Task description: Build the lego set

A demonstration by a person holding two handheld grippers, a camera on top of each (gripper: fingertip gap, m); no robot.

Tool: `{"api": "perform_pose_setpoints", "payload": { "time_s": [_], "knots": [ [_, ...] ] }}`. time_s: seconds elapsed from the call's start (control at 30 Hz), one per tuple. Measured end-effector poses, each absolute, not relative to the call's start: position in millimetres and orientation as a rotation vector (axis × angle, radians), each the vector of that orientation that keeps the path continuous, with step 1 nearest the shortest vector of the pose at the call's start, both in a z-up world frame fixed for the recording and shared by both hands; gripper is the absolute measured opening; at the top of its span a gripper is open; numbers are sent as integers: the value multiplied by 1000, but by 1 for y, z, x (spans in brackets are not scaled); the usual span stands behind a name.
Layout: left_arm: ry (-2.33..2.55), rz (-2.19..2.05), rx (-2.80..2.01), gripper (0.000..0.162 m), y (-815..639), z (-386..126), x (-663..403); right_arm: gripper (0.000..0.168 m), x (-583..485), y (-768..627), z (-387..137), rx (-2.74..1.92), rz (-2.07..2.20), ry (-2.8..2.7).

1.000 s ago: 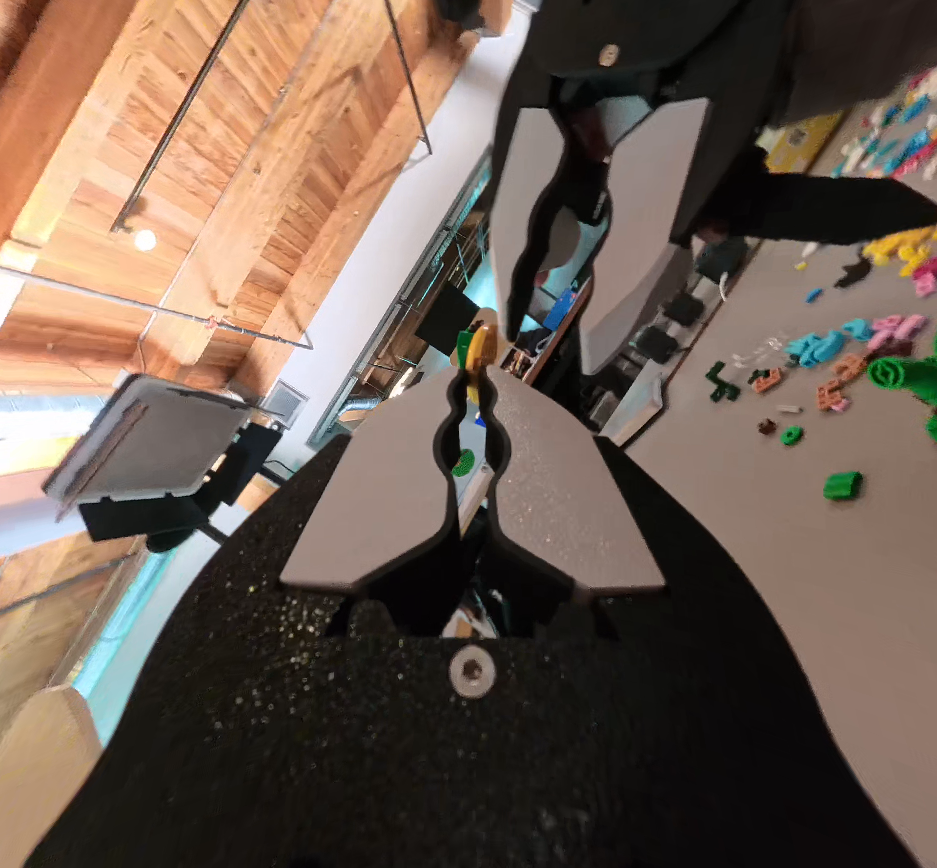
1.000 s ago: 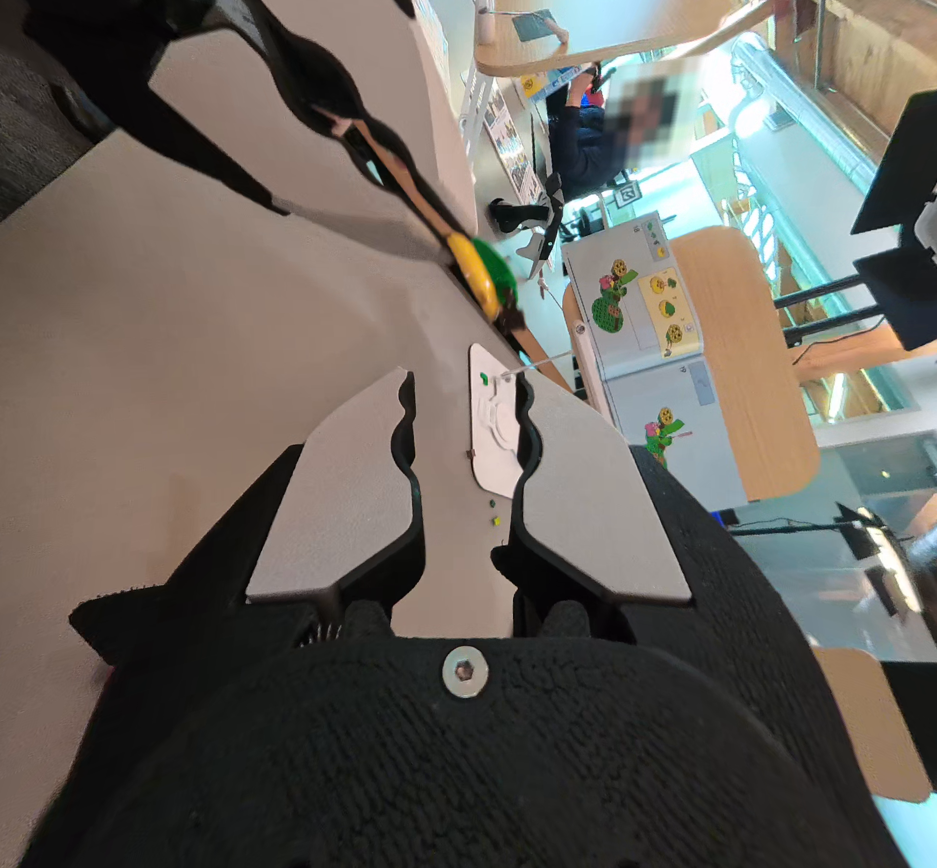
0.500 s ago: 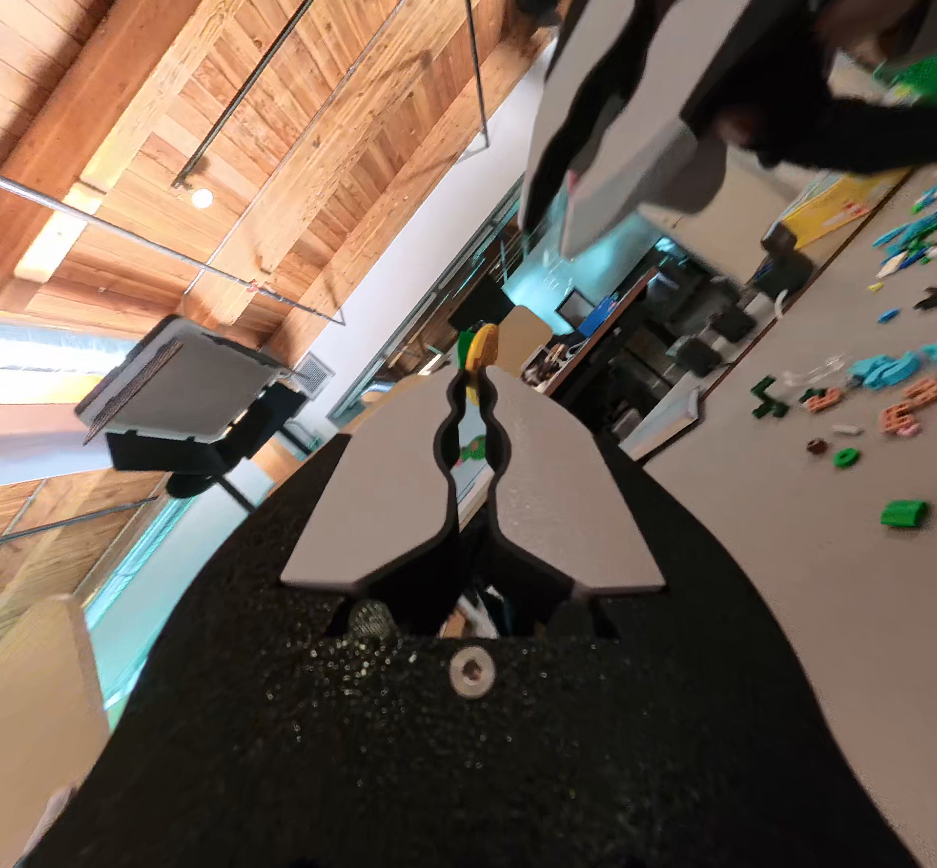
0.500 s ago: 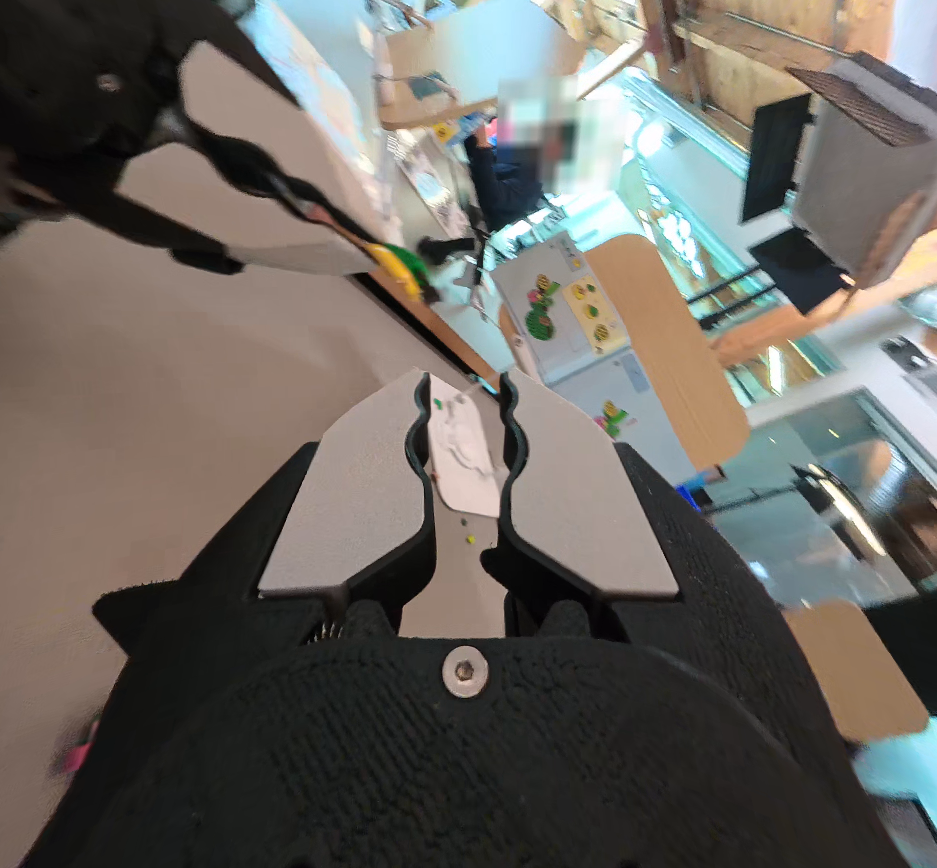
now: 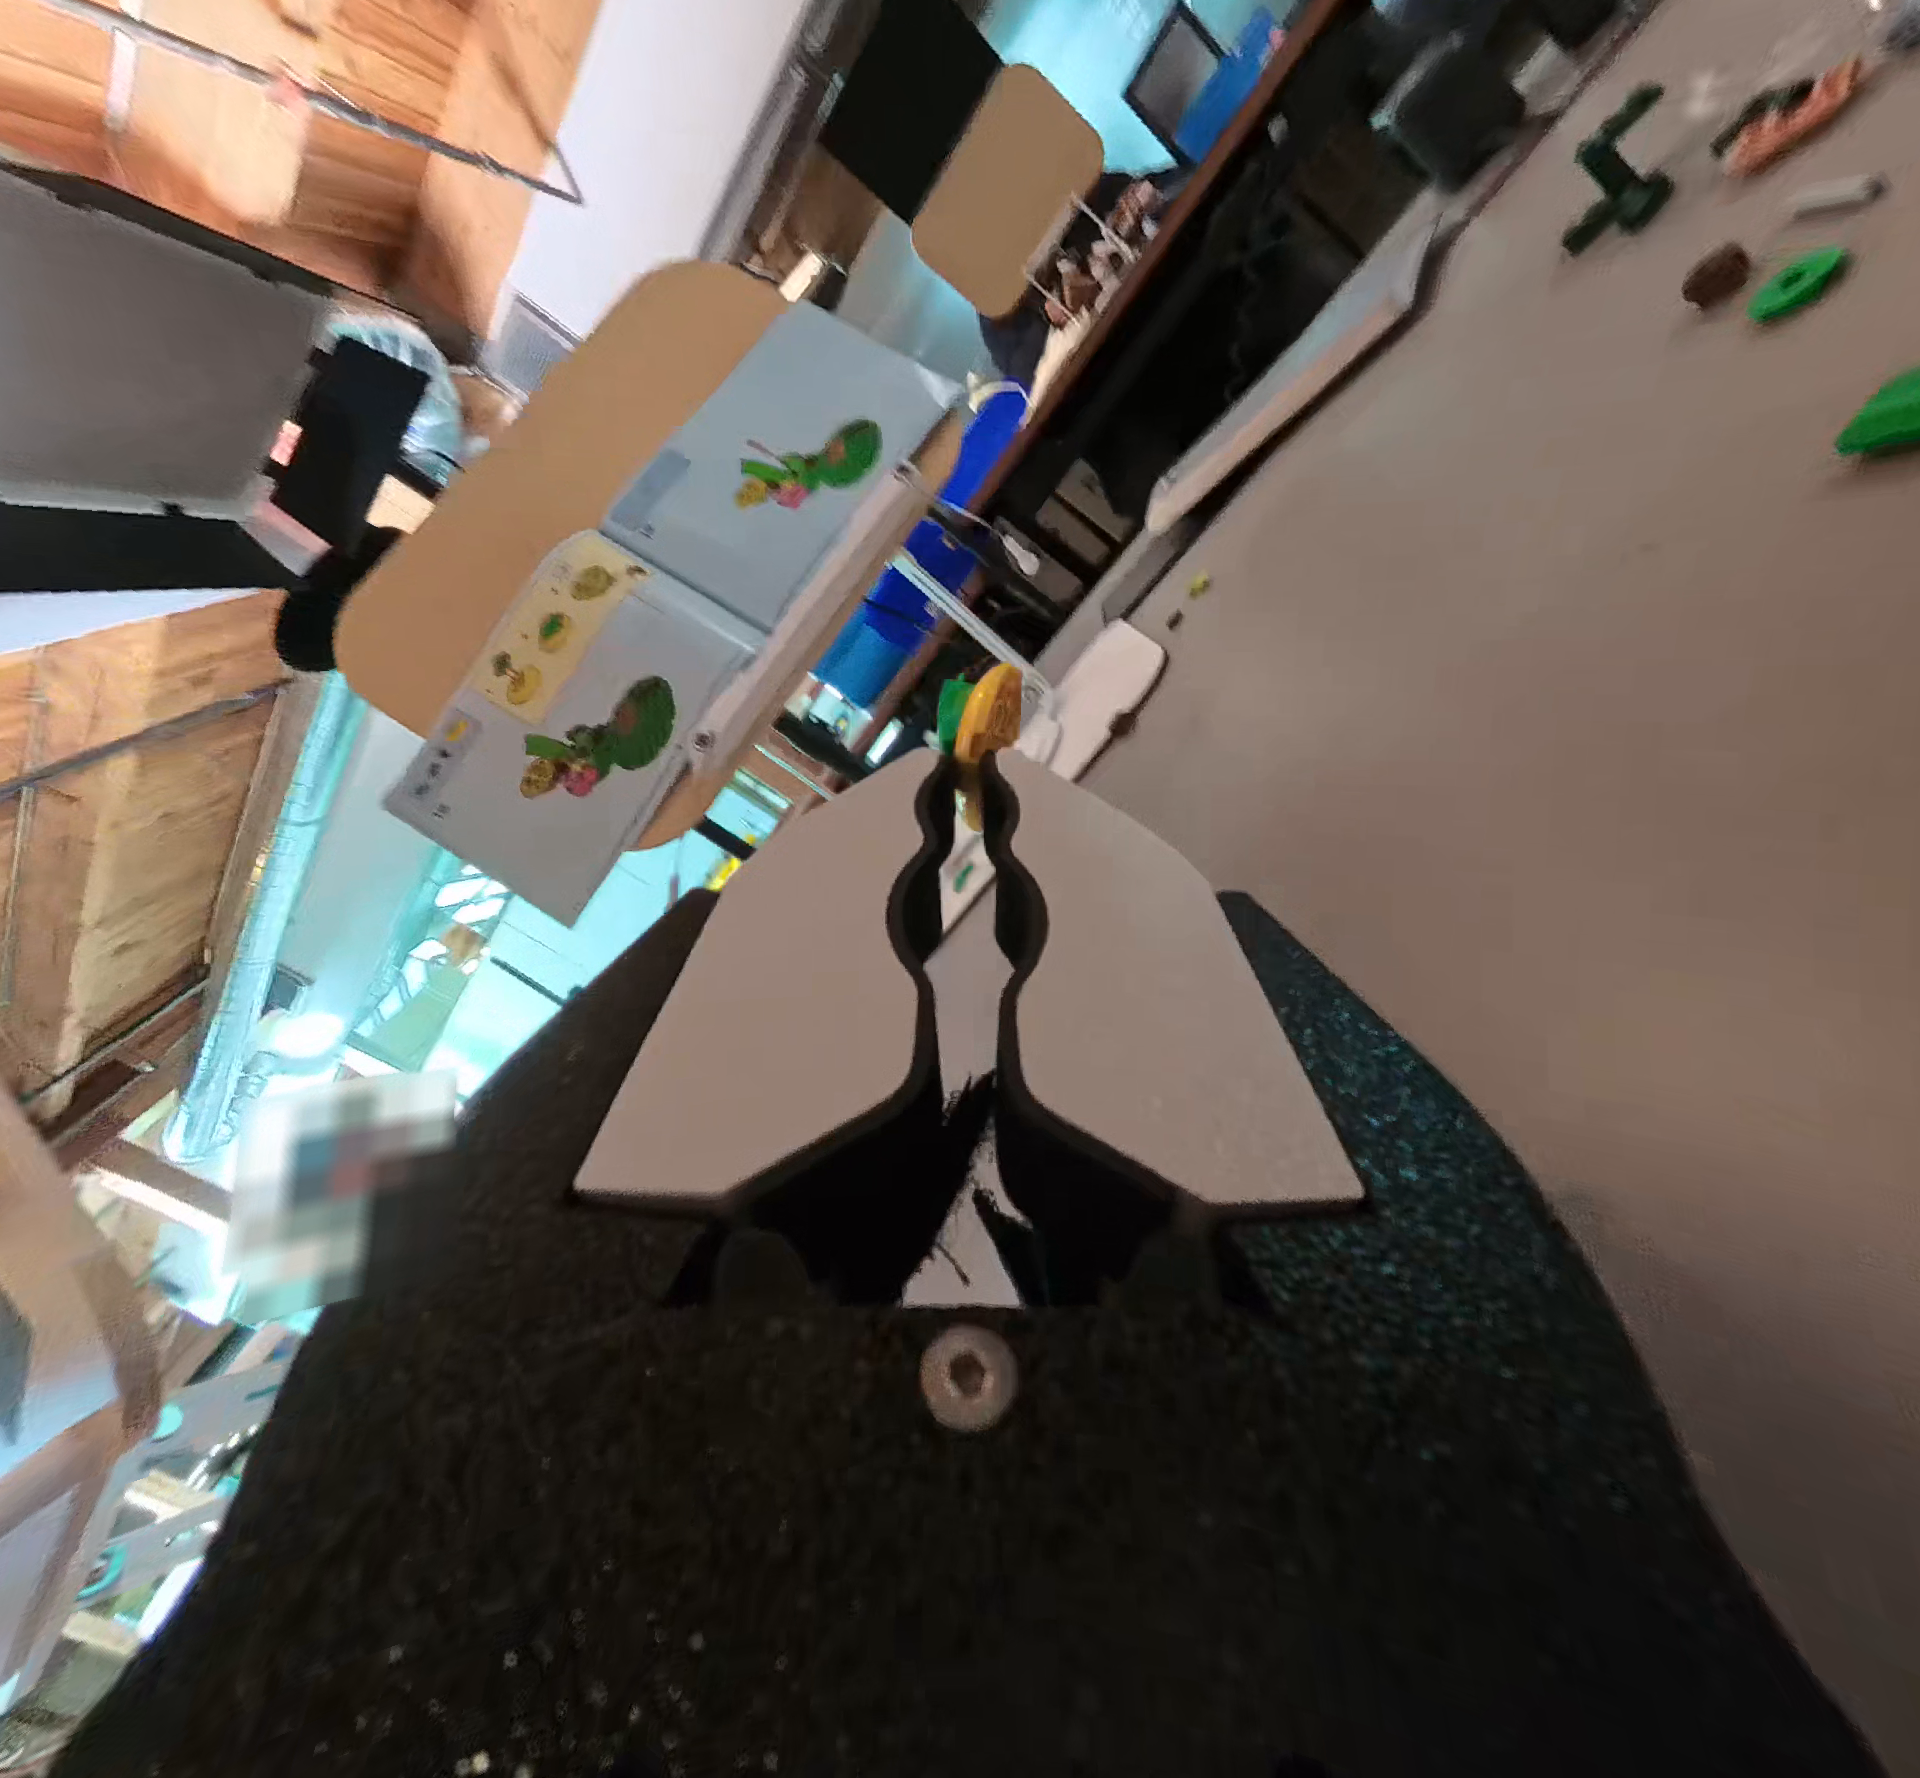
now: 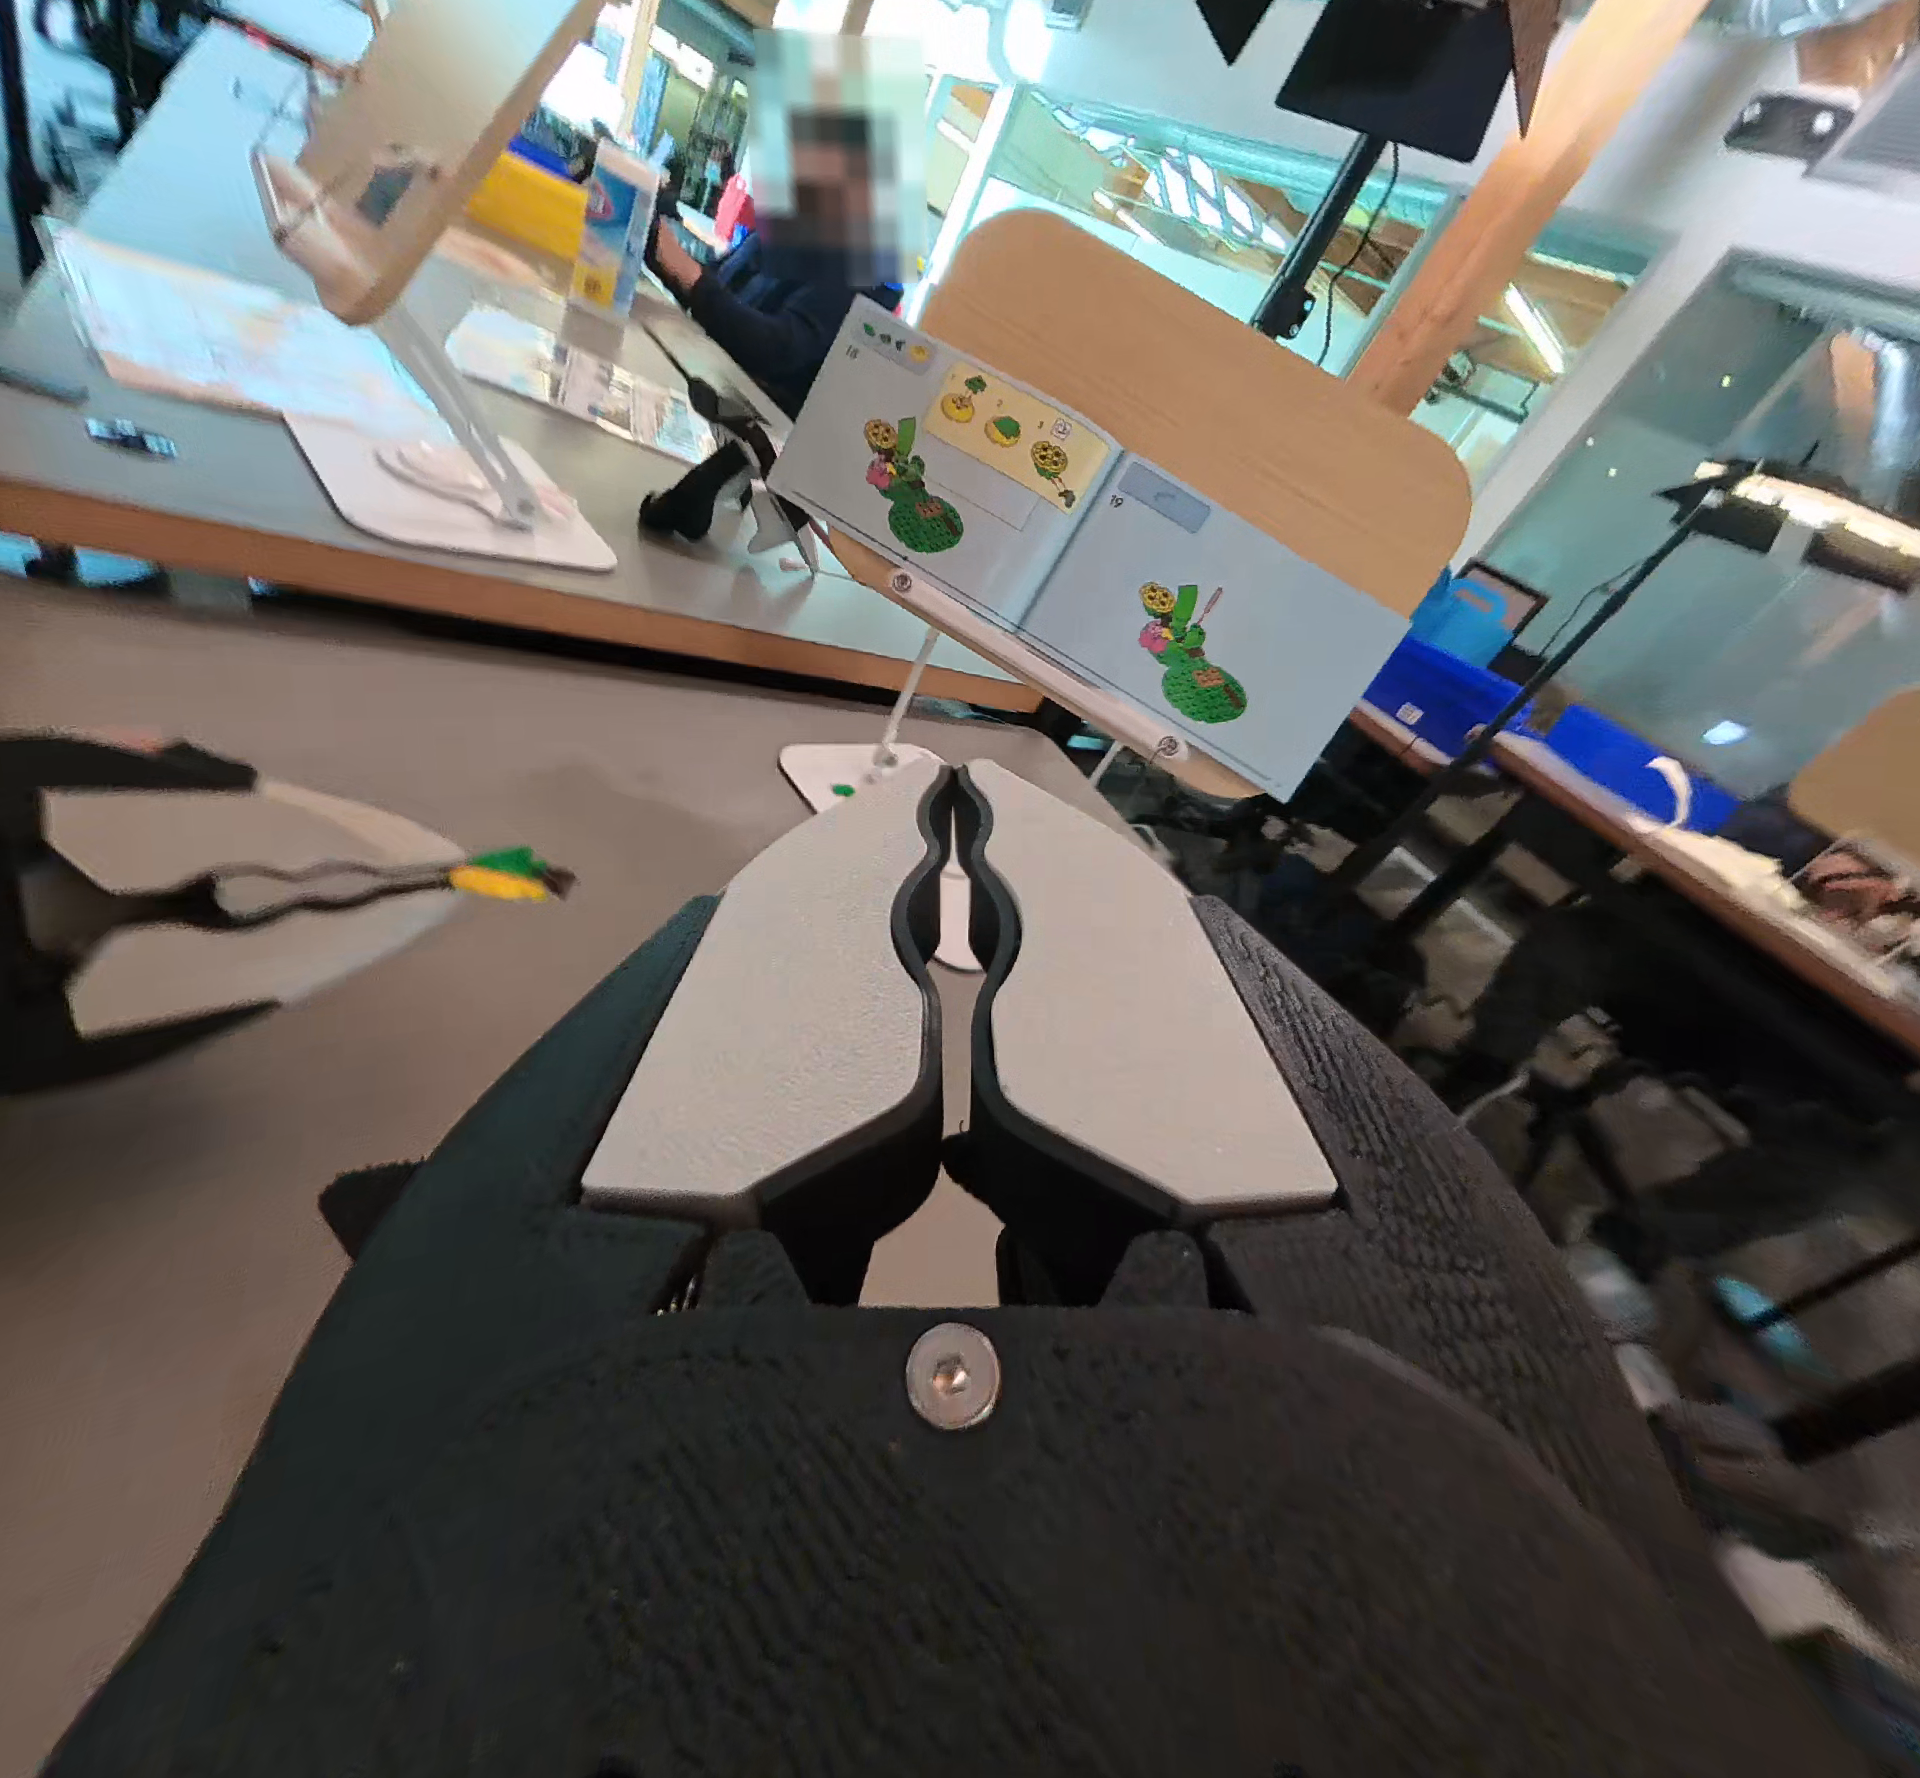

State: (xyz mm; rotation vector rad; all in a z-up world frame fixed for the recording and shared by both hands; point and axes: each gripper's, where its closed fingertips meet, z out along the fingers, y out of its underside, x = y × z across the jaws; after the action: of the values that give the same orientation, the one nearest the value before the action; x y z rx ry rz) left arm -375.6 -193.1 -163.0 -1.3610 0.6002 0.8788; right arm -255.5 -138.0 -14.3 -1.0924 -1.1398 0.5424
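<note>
The grey worktop carries the scattered loose bricks at its far side, while the open instruction booklet stands tilted on its wooden stand at the edge, probably so both pages can be read mid-build. The right hand-held gripper points at that booklet with its jaws pressed together on nothing. The left hand-held gripper is lifted off the worktop, pinching the small yellow-and-green flower piece at its tips, likely for comparison against the page.
</note>
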Motion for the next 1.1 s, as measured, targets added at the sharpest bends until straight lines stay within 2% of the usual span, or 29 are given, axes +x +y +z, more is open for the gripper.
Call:
{"api": "perform_pose_setpoints", "payload": {
  "time_s": [0.17,0.27,0.43,0.67,0.9,1.1],
  "knots": [
    [526,840,-1385,5,-193,-161,-386,0,-290,-161,-22,-1166,879,-958],
    [461,805,-1355,5,-198,-153,-394,0,-308,-169,-48,-1208,957,-835],
    [511,686,-1348,5,-201,-154,-381,0,-334,-179,-94,-1134,754,-876],
    [454,775,-1363,5,-206,-152,-391,0,-330,-191,-108,-1002,604,-831],
    [440,502,-1310,5,-212,-146,-376,0,-336,-195,-131,-1067,571,-853],
    [434,565,-1322,5,-212,-148,-380,0,-338,-202,-132,-1023,544,-878]
  ]
}}
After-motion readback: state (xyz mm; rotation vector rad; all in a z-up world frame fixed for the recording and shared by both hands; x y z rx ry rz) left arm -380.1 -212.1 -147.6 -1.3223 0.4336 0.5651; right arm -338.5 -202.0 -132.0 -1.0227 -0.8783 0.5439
